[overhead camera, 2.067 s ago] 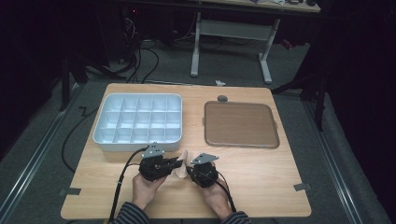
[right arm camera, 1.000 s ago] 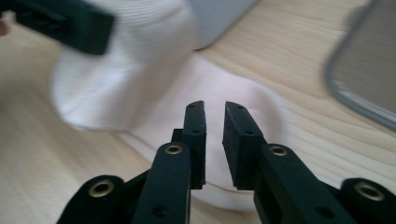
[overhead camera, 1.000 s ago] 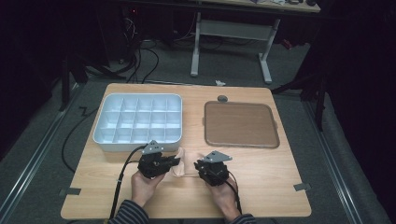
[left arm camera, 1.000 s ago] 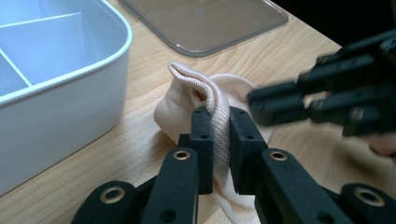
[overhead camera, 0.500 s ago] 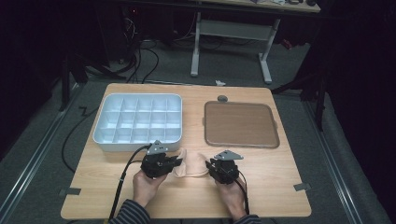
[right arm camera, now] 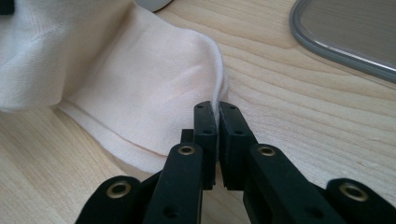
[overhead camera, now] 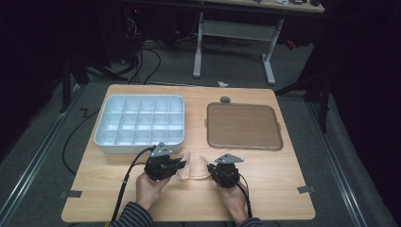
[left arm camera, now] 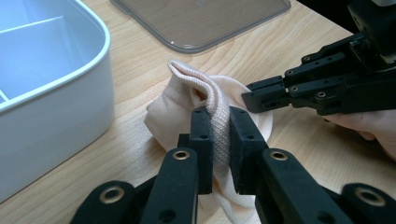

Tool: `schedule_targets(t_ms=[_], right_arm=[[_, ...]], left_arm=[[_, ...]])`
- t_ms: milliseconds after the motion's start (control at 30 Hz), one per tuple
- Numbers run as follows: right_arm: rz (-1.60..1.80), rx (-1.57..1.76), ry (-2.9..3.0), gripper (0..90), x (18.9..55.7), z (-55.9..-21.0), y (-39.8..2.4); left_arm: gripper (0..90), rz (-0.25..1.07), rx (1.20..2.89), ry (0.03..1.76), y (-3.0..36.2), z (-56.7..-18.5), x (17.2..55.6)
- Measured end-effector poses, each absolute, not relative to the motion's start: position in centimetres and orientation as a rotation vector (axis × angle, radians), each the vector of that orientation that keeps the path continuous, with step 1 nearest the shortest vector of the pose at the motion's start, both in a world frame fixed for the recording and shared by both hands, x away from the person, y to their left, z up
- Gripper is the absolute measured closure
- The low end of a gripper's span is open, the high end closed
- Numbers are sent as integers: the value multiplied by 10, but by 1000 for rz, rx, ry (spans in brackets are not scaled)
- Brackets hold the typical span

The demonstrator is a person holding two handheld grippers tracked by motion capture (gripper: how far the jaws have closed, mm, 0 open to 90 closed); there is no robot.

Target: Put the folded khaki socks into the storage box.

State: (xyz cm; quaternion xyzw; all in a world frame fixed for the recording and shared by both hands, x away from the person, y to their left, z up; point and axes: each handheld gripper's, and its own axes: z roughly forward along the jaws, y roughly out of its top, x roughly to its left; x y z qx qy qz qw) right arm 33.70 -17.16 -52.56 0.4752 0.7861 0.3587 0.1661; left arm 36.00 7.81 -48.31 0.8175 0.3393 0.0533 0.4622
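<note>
Pale sock (overhead camera: pixel 194 166) on table (overhead camera: pixel 283 179) just in front of white divided tray (overhead camera: pixel 140 124) — ribbed cuff clamped by left gripper (left arm camera: pixel 220 140). Right gripper (right arm camera: pixel 217 122), jaws just closed, pinching sock's thin edge — near brown lid (overhead camera: pixel 243 126).

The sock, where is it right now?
In the high view the pale sock lies on the near part of the table, pinched between the left gripper and the right gripper, just in front of the white divided box.
</note>
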Motion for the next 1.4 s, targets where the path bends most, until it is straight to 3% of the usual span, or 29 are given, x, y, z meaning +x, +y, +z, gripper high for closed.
schedule_targets(t_ms=[1400], right_arm=[[1096,1328,2276,863,337,-530,-156]], left_arm=[[802,123,2055,849,66,-486,359]])
